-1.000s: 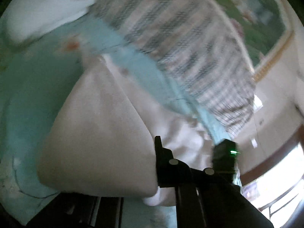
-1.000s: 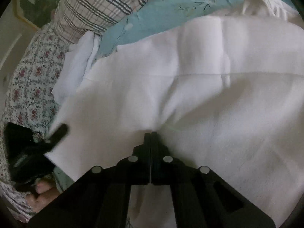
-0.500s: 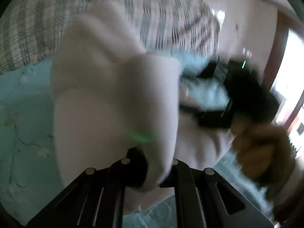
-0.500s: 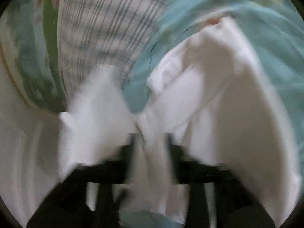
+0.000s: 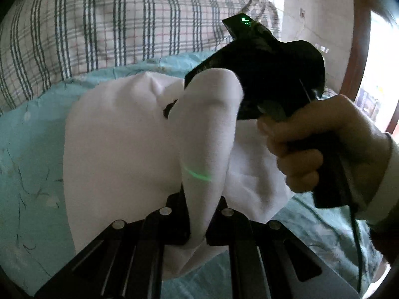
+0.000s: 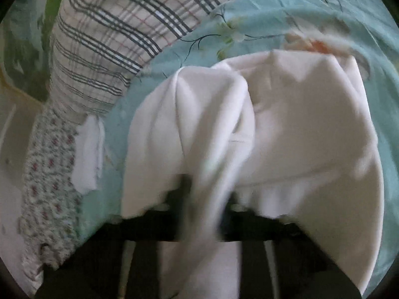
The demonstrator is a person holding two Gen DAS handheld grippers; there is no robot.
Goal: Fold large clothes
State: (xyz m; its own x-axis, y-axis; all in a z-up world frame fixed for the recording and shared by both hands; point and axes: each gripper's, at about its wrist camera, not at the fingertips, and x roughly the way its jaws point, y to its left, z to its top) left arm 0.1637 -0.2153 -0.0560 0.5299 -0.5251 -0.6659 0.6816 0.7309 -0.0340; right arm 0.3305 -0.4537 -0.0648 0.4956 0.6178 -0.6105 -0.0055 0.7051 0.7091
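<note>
A second ago the large white cotton garment (image 5: 119, 144) lay flat on the pale blue floral bedsheet (image 5: 30, 154); now both grippers have lifted it. The left gripper (image 5: 199, 221) pinches a hanging fold, the right gripper (image 6: 204, 199) another, close together below the plaid pillow (image 5: 112, 25): a fold is underway.

Both views are dimly lit, with daylight admitted from an overexposed bright doorway opening (image 5: 379, 79) at the right edge of the left wrist view. Strong fisheye bending and dark vignetted corners are seen in both. The white cotton garment (image 6: 286, 129) is rendered soft and motion-blurred in the right wrist view, where the black hand-held gripper (image 6: 204, 206) is smeared.
</note>
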